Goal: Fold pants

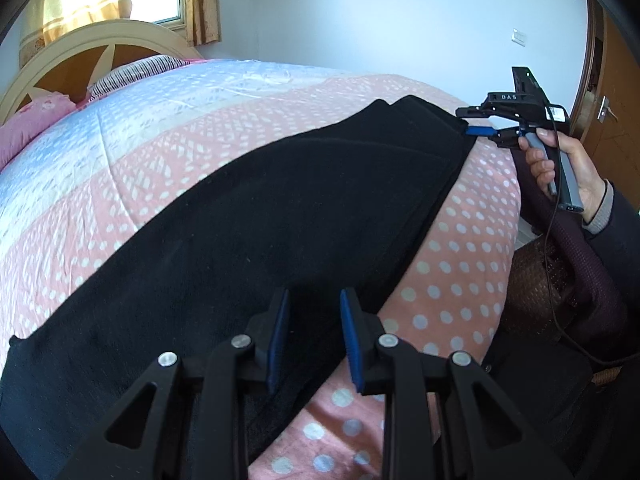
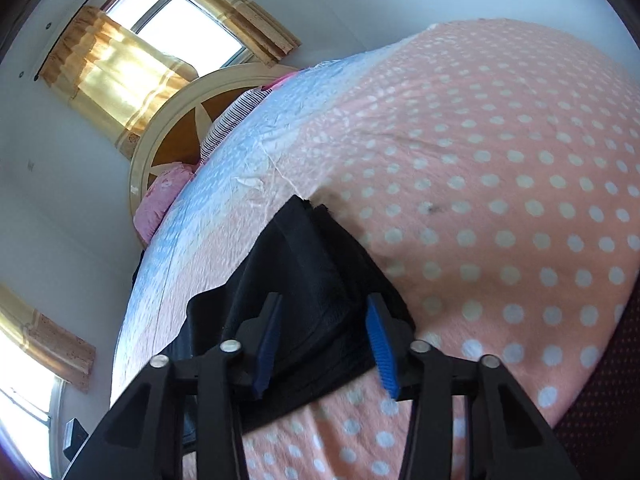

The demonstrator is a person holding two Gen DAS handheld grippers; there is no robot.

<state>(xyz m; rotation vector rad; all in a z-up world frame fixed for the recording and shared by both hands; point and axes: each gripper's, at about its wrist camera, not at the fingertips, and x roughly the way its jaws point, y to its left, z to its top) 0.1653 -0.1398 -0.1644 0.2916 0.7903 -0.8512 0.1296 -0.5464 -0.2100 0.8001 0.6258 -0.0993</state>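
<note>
Black pants (image 1: 256, 216) lie folded lengthwise across the pink dotted bed cover (image 1: 472, 240). My left gripper (image 1: 314, 316) is open, its blue pads just above the near edge of the pants. My right gripper (image 1: 478, 124), seen in the left wrist view, sits at the far corner of the pants, held by a hand (image 1: 568, 164). In the right wrist view the right gripper (image 2: 324, 332) is open with the end of the pants (image 2: 312, 264) between its spread pads.
The bed has a pink and blue quilt (image 1: 140, 120), pillows (image 1: 32, 120) and a round wooden headboard (image 1: 80, 52). A curtained window (image 2: 160, 44) is behind it. A door (image 1: 608, 112) stands at the right. A dark red chair (image 1: 560, 272) is by the bed edge.
</note>
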